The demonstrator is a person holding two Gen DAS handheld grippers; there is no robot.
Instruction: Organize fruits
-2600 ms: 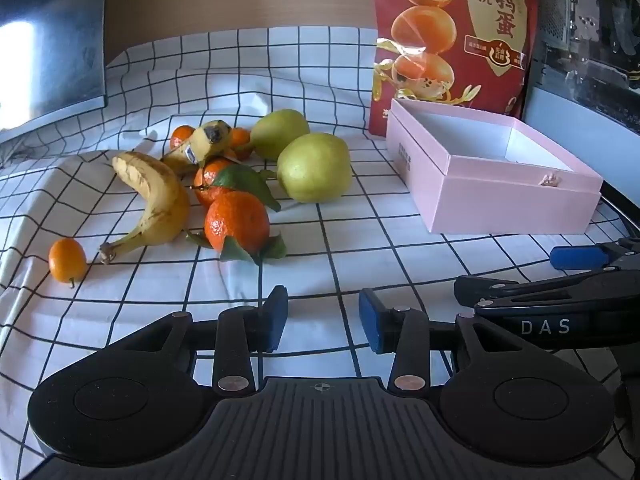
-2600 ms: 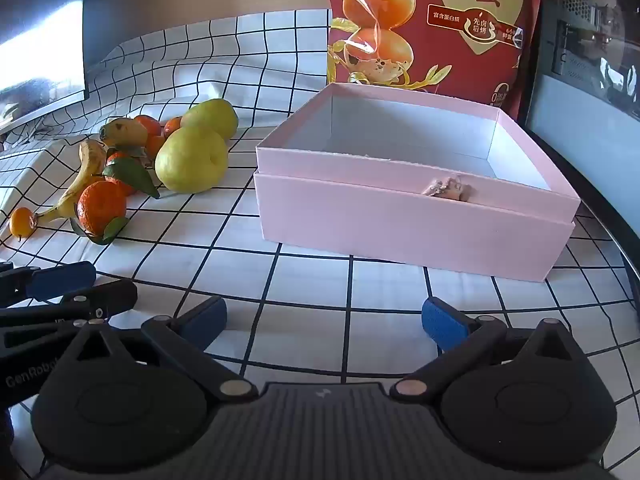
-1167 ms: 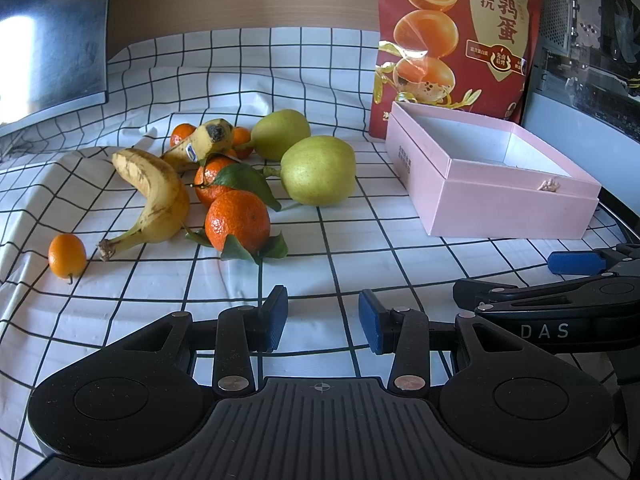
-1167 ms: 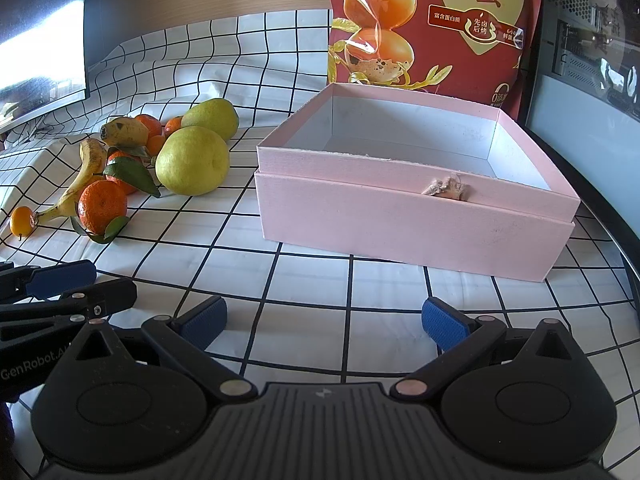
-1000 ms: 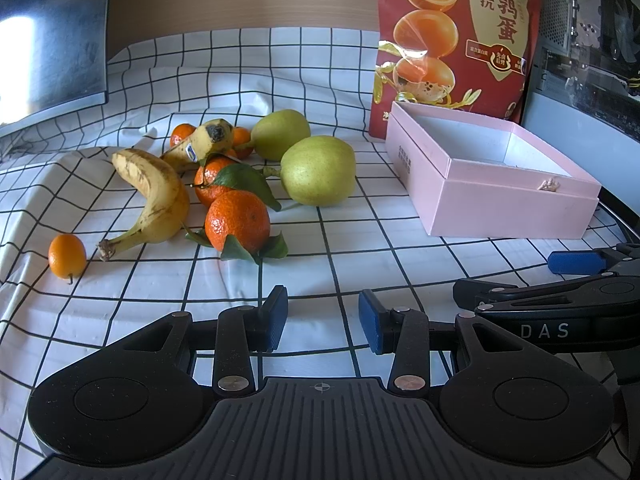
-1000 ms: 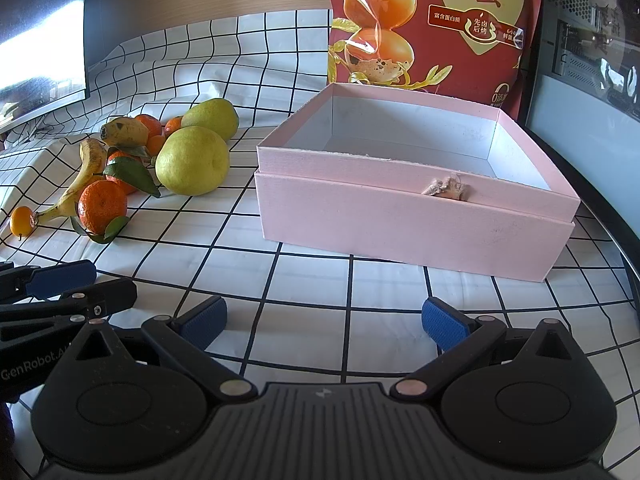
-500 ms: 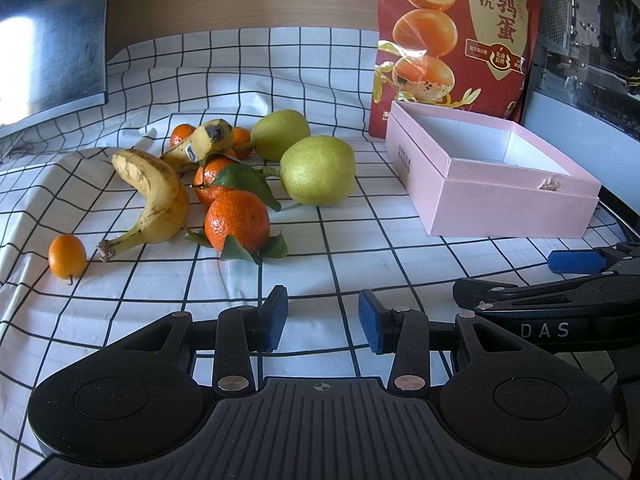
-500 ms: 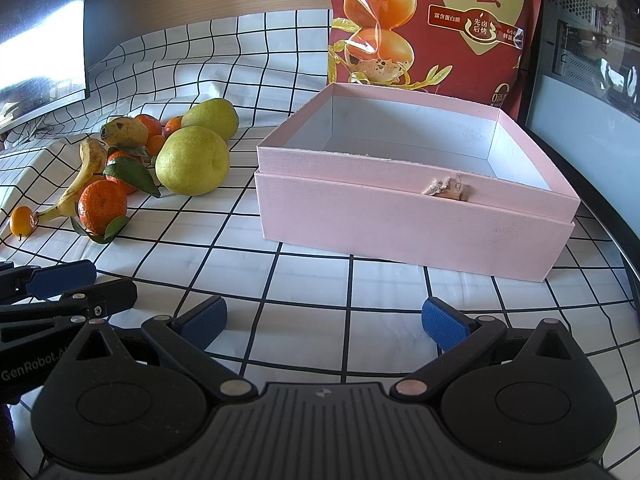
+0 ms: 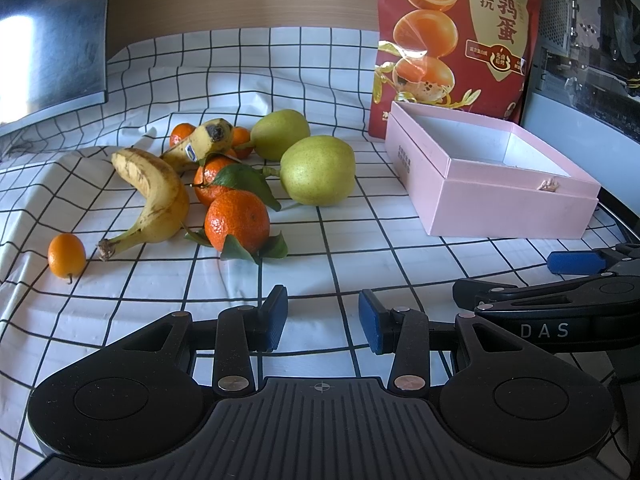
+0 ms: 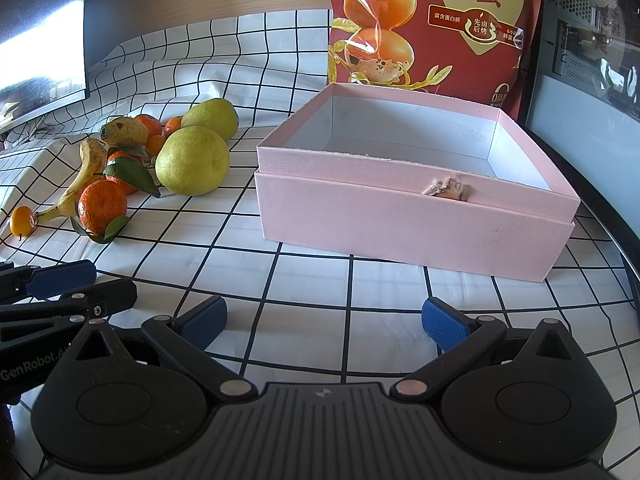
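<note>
A pile of fruit lies on the checked cloth: a near pear [image 9: 318, 170], a far pear [image 9: 280, 133], two bananas [image 9: 154, 196], several mandarins [image 9: 237, 220] and a kumquat [image 9: 66, 254]. An empty pink box [image 9: 516, 206] stands to the right, also in the right wrist view [image 10: 412, 224]. My left gripper [image 9: 323, 322] is open and empty, low over the cloth in front of the fruit. My right gripper [image 10: 324, 320] is wide open and empty in front of the box; the pear [image 10: 192, 166] lies to its left.
A red snack bag [image 9: 452, 36] stands behind the box. A dark monitor [image 9: 48, 36] is at the left, a computer case [image 9: 592, 60] at the right. The table's dark edge [image 10: 624, 248] curves past the box on the right.
</note>
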